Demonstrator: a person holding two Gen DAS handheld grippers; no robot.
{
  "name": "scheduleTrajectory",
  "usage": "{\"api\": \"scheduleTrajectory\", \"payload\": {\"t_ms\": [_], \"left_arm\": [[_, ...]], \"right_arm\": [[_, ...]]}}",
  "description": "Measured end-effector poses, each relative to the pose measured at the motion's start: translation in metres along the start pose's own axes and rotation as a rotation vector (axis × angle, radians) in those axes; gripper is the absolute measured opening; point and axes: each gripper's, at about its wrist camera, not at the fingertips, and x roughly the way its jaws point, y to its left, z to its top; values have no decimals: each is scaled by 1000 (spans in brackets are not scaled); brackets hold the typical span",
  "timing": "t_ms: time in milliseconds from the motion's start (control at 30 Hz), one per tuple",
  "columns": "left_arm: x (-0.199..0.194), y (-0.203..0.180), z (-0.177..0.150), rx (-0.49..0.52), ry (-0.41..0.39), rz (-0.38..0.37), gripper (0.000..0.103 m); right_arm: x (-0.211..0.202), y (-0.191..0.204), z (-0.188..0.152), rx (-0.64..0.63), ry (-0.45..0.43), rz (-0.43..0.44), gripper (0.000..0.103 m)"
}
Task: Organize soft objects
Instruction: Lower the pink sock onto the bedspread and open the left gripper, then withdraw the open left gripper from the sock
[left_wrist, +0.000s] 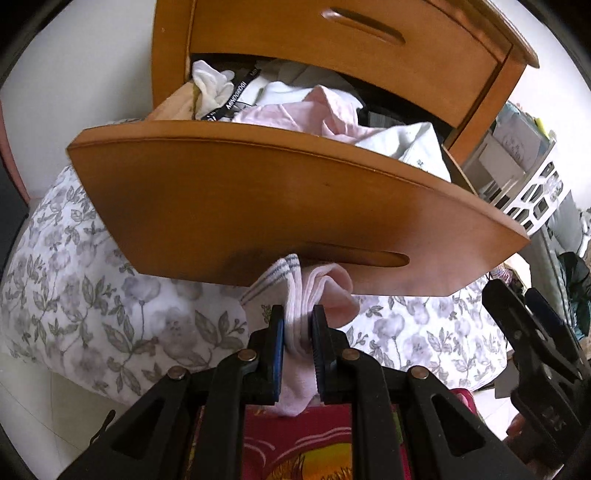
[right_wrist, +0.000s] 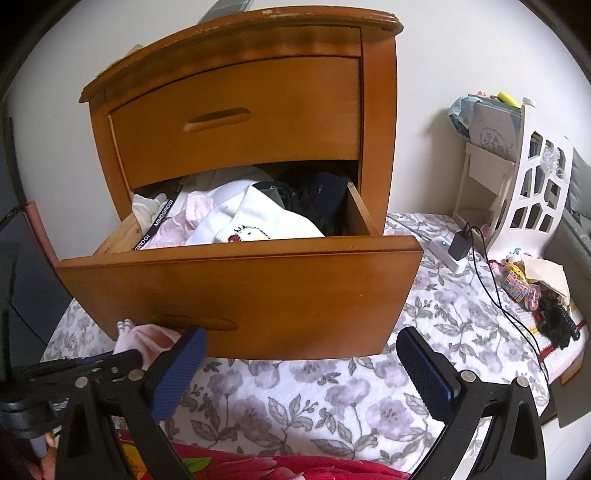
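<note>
My left gripper (left_wrist: 298, 314) is shut on a pale pink sock with grey stripes (left_wrist: 314, 291), held just below the front of the open lower drawer (left_wrist: 280, 206). The sock also shows in the right wrist view (right_wrist: 144, 341), with the left gripper (right_wrist: 122, 363) at the lower left. The drawer (right_wrist: 236, 291) of the wooden nightstand (right_wrist: 240, 92) is pulled out and full of clothes: pink cloth (left_wrist: 295, 114), white garments (right_wrist: 258, 221), dark items (right_wrist: 317, 203). My right gripper (right_wrist: 301, 373) is open and empty over the floral bedding, in front of the drawer.
Floral bedding (right_wrist: 332, 398) lies under the drawer. A red patterned cloth (right_wrist: 229, 467) is at the bottom. A white lattice rack (right_wrist: 532, 195) with boxes stands at the right, with a charger and cable (right_wrist: 463, 243) and small clutter (right_wrist: 535, 291) beside it.
</note>
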Motion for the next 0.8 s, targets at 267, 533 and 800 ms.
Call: {"api": "scheduleTrajectory", "payload": {"t_ms": [267, 533, 800], "left_arm": [[2, -1, 10, 41, -23, 63, 15], [7, 3, 8, 39, -10, 49, 23], [0, 6, 7, 27, -37, 75, 60]], "right_arm": [[4, 3, 1, -16, 22, 1, 103], [7, 4, 1, -25, 42, 0, 103], [9, 5, 1, -32, 50, 0, 103]]}}
